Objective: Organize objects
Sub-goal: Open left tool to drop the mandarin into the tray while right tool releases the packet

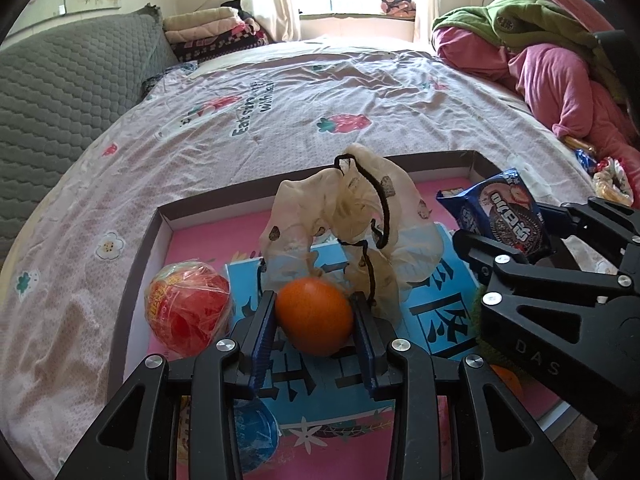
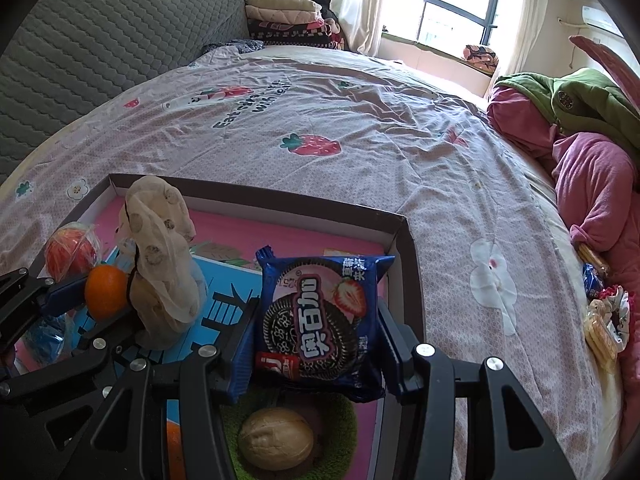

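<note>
Objects for organizing sit in and around a shallow cardboard tray point(image 1: 132, 280) resting on the bed point(image 1: 280, 92). The left hand-held gripper point(image 1: 315, 312) holds an orange point(image 1: 314, 316) between its two pads, jaws at a medium spread set by the fruit's width; in the left wrist view the orange sits at centre, over the blue printed sheet point(image 1: 436, 312) lining the tray floor. A wrapped red ball point(image 1: 186, 312) lies at 9 o'clock from the orange, close beside it, and a sheer drawstring pouch point(image 1: 352, 220) stands at 12 o'clock, directly behind it. The right hand-held gripper point(image 2: 316, 328) clamps a blue cookie packet point(image 2: 320, 320) by its side edges, held upright with the printed face toward the camera, near the tray's far right corner. Below that packet, at 6 o'clock in the right wrist view, a walnut point(image 2: 276, 444) rests in a green fuzzy nest point(image 2: 344, 420). Whether either held item touches the tray floor cannot be determined. Both grips appear intended to carry each item to an unoccupied spot in the tray. More snacks point(image 2: 598, 320) lie on the bed at 3 o'clock, outside the tray, apparently not yet sorted.
</note>
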Demonstrator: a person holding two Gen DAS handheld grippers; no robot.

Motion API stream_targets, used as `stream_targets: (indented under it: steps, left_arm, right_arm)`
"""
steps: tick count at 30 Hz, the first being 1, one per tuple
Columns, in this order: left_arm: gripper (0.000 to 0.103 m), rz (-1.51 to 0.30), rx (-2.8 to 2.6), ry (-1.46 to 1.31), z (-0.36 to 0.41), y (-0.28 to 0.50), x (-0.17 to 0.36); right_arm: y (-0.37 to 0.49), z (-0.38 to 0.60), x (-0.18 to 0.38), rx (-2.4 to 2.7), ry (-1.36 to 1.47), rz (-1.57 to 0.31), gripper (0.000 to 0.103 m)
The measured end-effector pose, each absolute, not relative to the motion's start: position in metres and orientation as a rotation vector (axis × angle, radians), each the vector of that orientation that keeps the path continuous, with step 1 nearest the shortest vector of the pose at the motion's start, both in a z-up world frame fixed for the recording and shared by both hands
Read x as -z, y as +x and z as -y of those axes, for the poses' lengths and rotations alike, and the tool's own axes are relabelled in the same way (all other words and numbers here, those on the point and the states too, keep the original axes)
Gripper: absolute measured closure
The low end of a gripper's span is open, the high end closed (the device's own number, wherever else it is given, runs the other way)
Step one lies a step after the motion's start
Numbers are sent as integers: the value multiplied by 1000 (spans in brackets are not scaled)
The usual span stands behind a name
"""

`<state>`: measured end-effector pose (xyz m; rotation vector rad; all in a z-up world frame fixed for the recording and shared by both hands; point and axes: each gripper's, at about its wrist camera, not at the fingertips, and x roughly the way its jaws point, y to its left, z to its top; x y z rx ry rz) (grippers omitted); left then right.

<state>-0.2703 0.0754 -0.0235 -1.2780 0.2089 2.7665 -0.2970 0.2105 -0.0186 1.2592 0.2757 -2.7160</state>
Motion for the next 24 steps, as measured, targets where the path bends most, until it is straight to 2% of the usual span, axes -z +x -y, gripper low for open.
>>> stream_targets:
  steps: [3,5,19,24]
  left_arm:
    - [65,-199,-2760,-1288,-73,-269,23]
    - [60,-186,-2751,-1294,-72,-269,22]
    - [43,-79,-2691,-1319,-62,-253,12]
    - [42,-64,-2692,-1310,-60,-245,5]
  right_arm:
    - [-295,-214,17,2722,1258,-260,51]
    - [-294,-215,15,2720,1262,-247,51]
    - [-272,-222,0,2726,1249,-216,47]
    - [-262,-225,-11,2740,1229,-195,47]
